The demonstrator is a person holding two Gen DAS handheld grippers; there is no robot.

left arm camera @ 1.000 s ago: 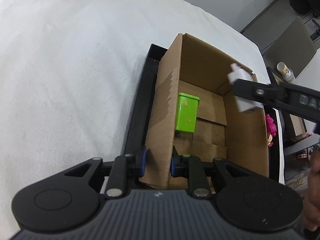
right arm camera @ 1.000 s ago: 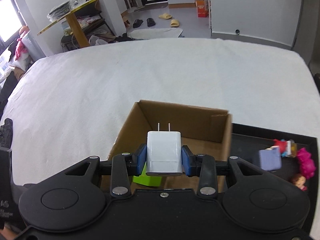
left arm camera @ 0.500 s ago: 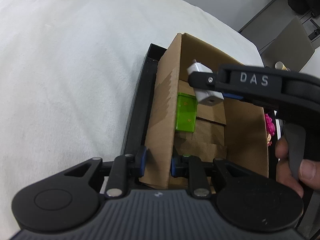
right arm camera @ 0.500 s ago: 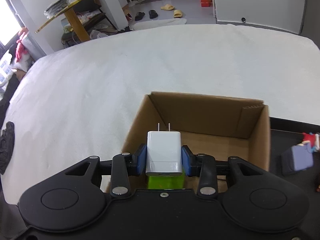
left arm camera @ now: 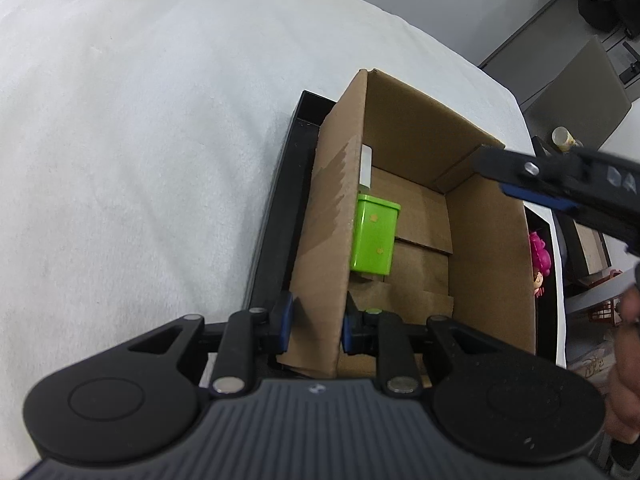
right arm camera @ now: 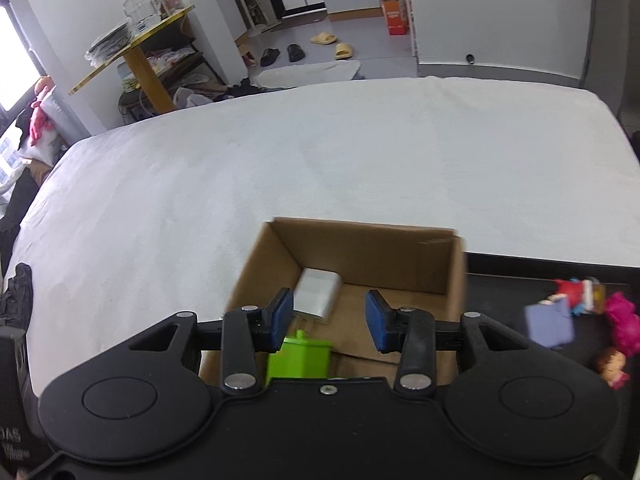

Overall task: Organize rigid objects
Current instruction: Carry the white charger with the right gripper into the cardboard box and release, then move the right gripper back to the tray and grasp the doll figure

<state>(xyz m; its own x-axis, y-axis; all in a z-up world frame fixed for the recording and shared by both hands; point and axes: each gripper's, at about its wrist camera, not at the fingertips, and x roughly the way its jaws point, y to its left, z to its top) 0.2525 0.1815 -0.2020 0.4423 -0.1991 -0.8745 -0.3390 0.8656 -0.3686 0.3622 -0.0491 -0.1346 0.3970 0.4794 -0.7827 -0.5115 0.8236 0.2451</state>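
Charger [right arm camera: 318, 294] lies in the far left corner of the cardboard box [right arm camera: 372, 248], leaning against the left wall just beyond the green container [right arm camera: 300, 358]; a second ago it was pinched upright, prongs up, between the right gripper's [right arm camera: 330, 318] pads. Those jaws have just been opening and now stand spread with nothing between them, raised above the box's open top. From the left wrist view the charger [left arm camera: 366, 168] shows as a white sliver behind the box wall, above the green container [left arm camera: 374, 240].

The left gripper [left arm camera: 314, 324] has not moved: its jaws pinch the near part of the box's left wall [left arm camera: 332, 216], one blue pad outside, one inside.

The box sits on a black tray [left arm camera: 280, 208], its left wall close along the tray's raised rim, with only a narrow gap there. Its floor right of the green container is bare cardboard flaps. To the right on the tray [right arm camera: 500, 280] lie a bluish block [right arm camera: 550, 322] and pink-haired dolls [right arm camera: 620, 324], apart from the box. The white bed [right arm camera: 320, 160] stretches wide and bare beyond the box and to its left.
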